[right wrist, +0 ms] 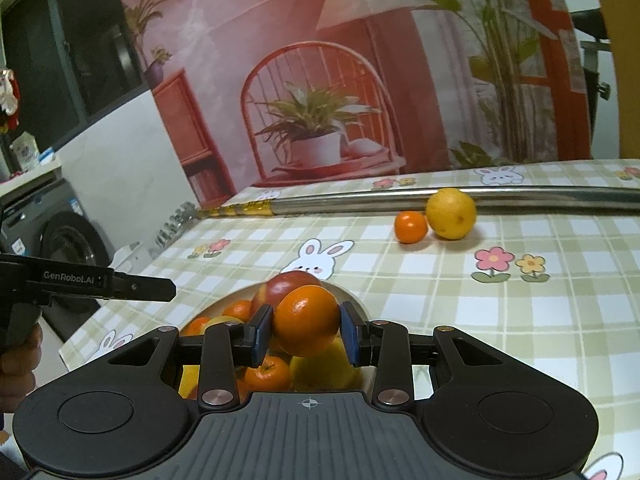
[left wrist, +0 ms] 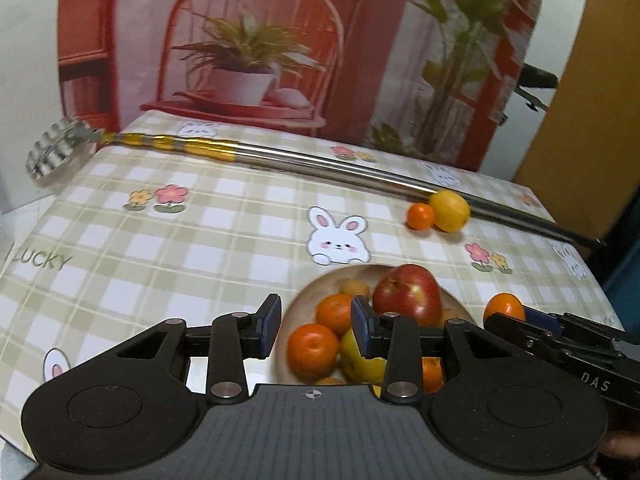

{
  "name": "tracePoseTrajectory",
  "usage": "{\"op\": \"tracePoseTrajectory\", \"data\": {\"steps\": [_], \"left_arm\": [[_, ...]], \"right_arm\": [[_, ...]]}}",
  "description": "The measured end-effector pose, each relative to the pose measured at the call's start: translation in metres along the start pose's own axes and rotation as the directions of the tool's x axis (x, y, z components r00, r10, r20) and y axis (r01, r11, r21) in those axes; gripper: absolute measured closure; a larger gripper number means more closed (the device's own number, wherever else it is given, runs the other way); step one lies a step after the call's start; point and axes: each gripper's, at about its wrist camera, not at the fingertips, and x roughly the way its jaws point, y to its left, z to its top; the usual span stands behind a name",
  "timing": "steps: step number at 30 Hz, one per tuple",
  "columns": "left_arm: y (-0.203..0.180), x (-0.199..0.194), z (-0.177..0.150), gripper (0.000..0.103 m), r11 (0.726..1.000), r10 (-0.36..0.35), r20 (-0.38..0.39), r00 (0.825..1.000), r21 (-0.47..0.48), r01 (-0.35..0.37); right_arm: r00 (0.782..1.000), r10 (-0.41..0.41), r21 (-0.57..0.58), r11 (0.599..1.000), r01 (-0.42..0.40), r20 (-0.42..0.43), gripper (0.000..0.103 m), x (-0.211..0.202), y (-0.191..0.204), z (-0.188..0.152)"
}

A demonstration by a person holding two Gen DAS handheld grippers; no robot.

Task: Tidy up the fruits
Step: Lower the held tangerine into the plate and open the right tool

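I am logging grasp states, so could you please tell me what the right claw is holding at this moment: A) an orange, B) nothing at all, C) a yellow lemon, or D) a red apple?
A: in the right wrist view, the right claw is shut on an orange, held above the fruit bowl.

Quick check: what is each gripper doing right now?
Left gripper: open, holding nothing, above the bowl.
Right gripper: jaws shut on an orange.
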Motion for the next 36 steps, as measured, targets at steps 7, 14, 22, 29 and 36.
{"op": "tracePoseTrajectory", "data": {"steps": [7, 14, 22, 29, 36], "left_arm": [[0.002, -0.002, -0.003, 0.061, 1.000, -0.006, 0.003, 1.000, -0.007, 0.006], [0.001, 0.001, -0.009, 0.060, 1.000, -0.011, -0.009, 1.000, -0.005, 0.011], [0.000, 0.002, -0.010, 0.060, 1.000, -0.010, -0.014, 1.000, 0.002, 0.010], [-0.002, 0.004, -0.011, 0.060, 1.000, -0.004, -0.020, 1.000, 0.009, 0.004], [-0.003, 0.005, -0.011, 0.060, 1.000, -0.007, -0.024, 1.000, 0.015, 0.007]], "right_arm": [[0.999, 0.010, -0.054, 0.998, -0.012, -0.040, 0.070, 0.013, 0.014, 0.005], [0.996, 0.021, -0.089, 0.996, -0.028, -0.083, 0.070, 0.019, 0.024, 0.001], [0.996, 0.020, -0.084, 0.996, -0.028, -0.090, 0.070, 0.019, 0.022, 0.000], [0.996, 0.021, -0.082, 0.996, -0.028, -0.089, 0.070, 0.019, 0.022, -0.001], [0.996, 0.023, -0.082, 0.996, -0.029, -0.082, 0.068, 0.017, 0.022, -0.001]]}}
